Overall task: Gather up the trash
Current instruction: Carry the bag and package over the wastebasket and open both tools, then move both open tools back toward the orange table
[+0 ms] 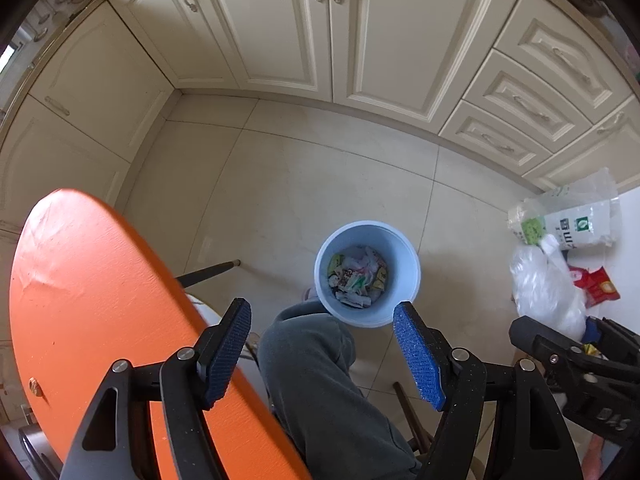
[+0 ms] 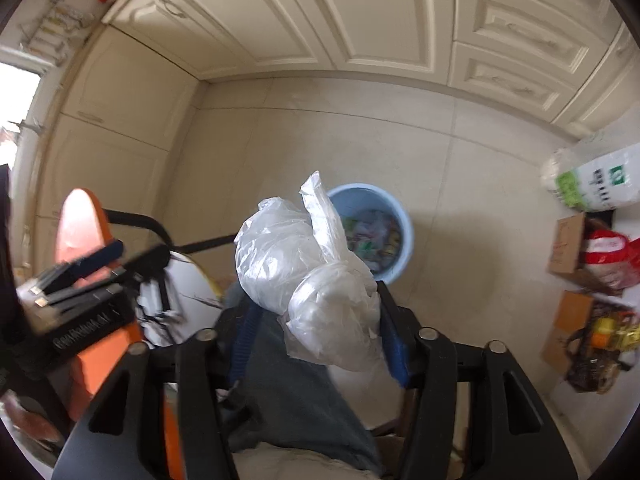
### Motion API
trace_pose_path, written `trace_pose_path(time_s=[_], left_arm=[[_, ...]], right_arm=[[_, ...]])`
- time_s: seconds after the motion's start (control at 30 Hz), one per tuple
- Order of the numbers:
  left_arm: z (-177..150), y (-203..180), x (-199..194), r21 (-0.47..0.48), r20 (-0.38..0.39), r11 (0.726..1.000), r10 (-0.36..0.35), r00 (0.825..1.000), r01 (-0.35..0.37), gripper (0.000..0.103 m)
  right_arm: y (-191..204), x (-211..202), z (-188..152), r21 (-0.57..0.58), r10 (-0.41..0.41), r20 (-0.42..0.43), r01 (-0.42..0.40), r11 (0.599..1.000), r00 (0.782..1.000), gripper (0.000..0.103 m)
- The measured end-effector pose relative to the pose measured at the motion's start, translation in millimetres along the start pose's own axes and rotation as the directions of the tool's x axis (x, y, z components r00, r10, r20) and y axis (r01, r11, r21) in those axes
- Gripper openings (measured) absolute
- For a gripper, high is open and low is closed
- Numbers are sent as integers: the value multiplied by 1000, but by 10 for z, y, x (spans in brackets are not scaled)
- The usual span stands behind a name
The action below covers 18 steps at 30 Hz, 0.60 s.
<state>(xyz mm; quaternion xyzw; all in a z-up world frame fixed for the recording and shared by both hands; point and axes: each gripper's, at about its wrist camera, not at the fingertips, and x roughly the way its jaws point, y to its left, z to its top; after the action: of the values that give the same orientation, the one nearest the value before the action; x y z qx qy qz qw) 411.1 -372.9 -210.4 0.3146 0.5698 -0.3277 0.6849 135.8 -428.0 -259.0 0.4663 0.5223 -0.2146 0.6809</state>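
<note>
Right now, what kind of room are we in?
Most likely a home kitchen: cream panelled cabinets with a stack of drawers along the wall, a tiled floor, and a blue trash bin full of wrappers.

- Blue bin: in your right wrist view the crumpled clear plastic bag covers its near-left rim and part of its contents.
- Bin contents: wrappers, too small for you to identify singly.
- Right gripper: the bag screens its right pad, so you cannot tell whether the pads touch the bag.
- Left gripper: smeared by blur in that view.
- Orange table: cut off by the frame's lower edge.
- White sack: printing blurred, illegible.
</note>
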Motion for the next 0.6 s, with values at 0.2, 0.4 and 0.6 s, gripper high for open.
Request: trace_pose_path(time_s=[0.2, 0.4, 0.6], left_arm=[[-245, 15, -164, -40, 9, 999, 23, 1000, -22, 69], [-398, 39, -304, -47, 8, 999, 16, 1000, -16, 69], [-546, 171, -446, -66, 25, 998, 14, 1000, -13, 69]], right_arm=[[162, -47, -47, -25, 15, 22, -14, 1000, 1000, 87], [235, -34, -117, -40, -9, 8, 9, 999, 1000, 87], [275, -76, -130, -50, -29, 19, 30, 998, 999, 87]])
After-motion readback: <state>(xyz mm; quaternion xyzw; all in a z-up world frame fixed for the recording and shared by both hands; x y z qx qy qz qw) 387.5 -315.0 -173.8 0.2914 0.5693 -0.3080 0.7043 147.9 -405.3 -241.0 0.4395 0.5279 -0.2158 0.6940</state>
